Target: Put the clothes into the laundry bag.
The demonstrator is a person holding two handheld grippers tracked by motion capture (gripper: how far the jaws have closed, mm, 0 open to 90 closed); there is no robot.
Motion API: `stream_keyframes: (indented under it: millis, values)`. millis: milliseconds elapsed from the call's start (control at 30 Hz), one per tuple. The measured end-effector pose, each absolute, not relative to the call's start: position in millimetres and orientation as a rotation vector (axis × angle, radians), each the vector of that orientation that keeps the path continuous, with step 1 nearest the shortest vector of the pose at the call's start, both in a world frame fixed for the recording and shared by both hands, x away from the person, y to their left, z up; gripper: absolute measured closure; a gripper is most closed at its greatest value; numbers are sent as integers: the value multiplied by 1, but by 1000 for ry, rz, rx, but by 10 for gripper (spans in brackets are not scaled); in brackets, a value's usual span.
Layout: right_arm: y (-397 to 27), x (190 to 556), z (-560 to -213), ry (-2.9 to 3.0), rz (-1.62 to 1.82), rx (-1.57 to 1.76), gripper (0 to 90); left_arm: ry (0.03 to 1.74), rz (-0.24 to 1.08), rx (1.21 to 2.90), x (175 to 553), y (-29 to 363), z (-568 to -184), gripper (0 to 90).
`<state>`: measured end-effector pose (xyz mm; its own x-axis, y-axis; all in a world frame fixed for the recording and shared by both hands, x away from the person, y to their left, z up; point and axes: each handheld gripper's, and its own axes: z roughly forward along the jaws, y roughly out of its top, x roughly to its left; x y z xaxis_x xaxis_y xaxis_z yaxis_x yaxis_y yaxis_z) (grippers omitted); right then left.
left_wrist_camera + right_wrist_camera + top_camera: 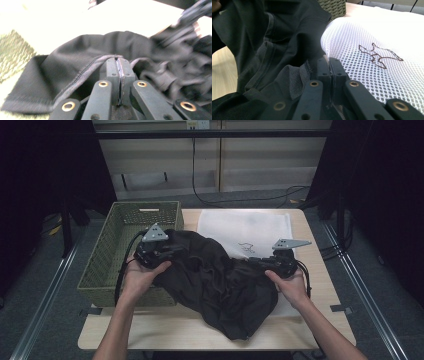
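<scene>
- left gripper [119, 65] pinches the garment [215, 280] hem beside the basket [107, 265], for lifting.
- right gripper [329, 64] pinches its far edge, spreading it right of the basket, over the mesh bag [250, 227].

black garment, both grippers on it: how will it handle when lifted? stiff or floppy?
Likely floppy: the black garment sags in loose folds between the left gripper and right gripper. Probably light for its size, since a thin hem pinched in each gripper seems to carry it. It may drag on the white mesh bag beneath, whose open weave could snag.
</scene>
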<state>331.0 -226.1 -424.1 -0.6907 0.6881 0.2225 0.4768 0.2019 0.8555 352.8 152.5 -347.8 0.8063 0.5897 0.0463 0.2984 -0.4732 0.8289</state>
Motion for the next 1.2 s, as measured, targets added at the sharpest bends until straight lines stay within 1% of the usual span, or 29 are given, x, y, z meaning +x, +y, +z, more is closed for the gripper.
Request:
stream_keyframes:
  millis: [67, 133, 200, 367, 500, 600, 667, 800, 967, 1100, 1200]
  values:
    - [-225, 330, -424, 2265, 1486, 1114, 884, 612, 418, 2073, 349, 141, -338, 890]
    - [-225, 330, -424, 2265, 1486, 1115, 884, 559, 392, 2042, 347, 123, -329, 890]
    - [-225, 330, -424, 2265, 1486, 1115, 884, 549, 392, 2042, 347, 116, -327, 890]
    - [-226, 331, -425, 2266, 1494, 1118, 884, 421, 319, 2015, 342, 79, -322, 890]
    - [-227, 331, -425, 2265, 1501, 1122, 884, 339, 227, 2003, 334, 45, -327, 890]
    - [-228, 331, -425, 2263, 1508, 1121, 885, 289, 180, 2042, 328, 18, -346, 889]
    - [-229, 331, -424, 2259, 1520, 1127, 885, 286, 127, 2064, 328, 5, -363, 889]
    - [-231, 332, -422, 2249, 1531, 1125, 886, 285, 81, 2145, 327, -19, -398, 888]
    - [-235, 331, -419, 2230, 1538, 1133, 886, 267, 10, 2172, 326, -34, -423, 888]
    - [-240, 331, -412, 2200, 1559, 1136, 885, 224, 32, 2255, 316, -47, -441, 888]
    - [-241, 330, -407, 2173, 1580, 1128, 885, 237, 1, 2261, 315, -53, -465, 889]
